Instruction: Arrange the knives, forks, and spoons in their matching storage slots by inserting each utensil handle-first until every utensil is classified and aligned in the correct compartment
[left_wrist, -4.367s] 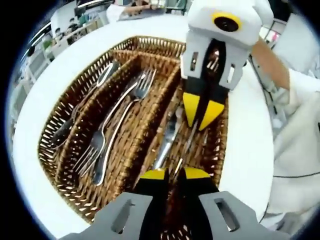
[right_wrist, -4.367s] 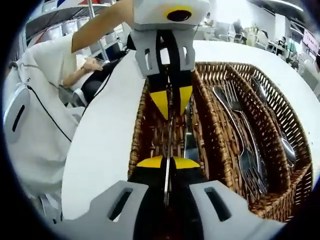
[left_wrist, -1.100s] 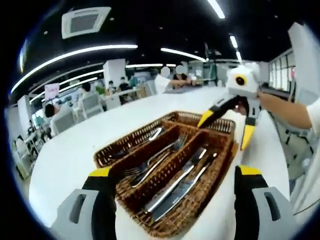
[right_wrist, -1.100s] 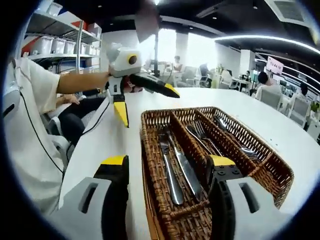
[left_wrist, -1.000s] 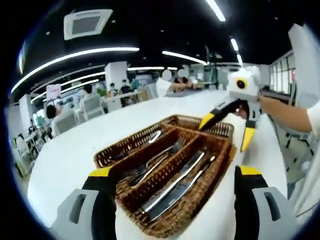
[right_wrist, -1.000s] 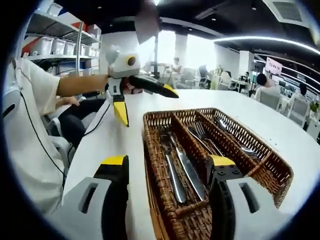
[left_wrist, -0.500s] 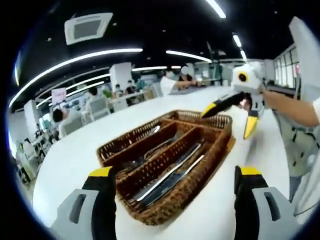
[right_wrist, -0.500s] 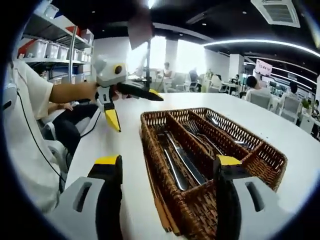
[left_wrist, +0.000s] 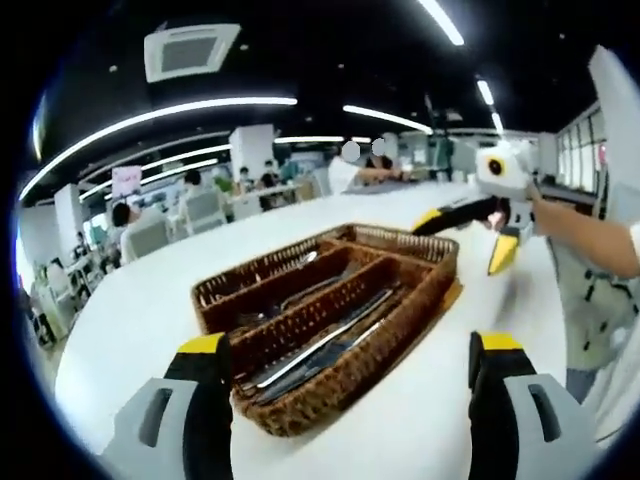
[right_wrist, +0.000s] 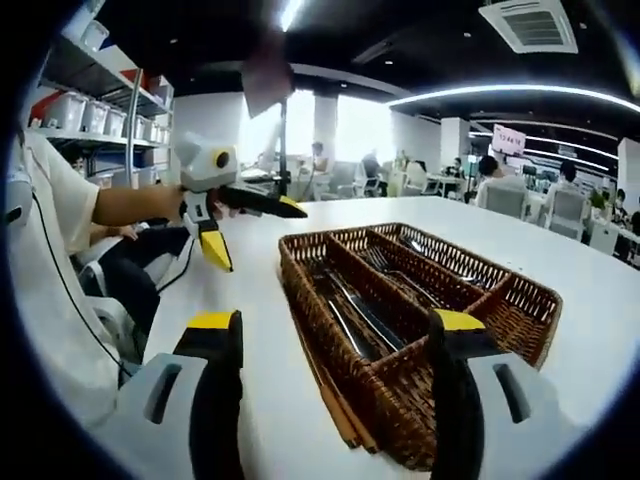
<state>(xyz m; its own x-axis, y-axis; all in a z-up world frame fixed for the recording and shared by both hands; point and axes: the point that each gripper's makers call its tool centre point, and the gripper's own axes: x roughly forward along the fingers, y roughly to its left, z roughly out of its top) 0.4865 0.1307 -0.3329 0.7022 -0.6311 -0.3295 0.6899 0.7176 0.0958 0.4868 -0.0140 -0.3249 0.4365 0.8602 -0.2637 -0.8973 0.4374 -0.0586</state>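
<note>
Both my grippers (left_wrist: 340, 350) (right_wrist: 335, 335) hang wide open and empty above the basket (left_wrist: 330, 300); cutlery (right_wrist: 365, 305) looks sorted, so I judge only checking alignment remains.

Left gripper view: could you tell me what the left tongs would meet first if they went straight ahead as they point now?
Most likely the near end wall of the wicker tray, which sits between the open left tongs on the white table. Depth is hard to judge, so they might pass just above it.
</note>
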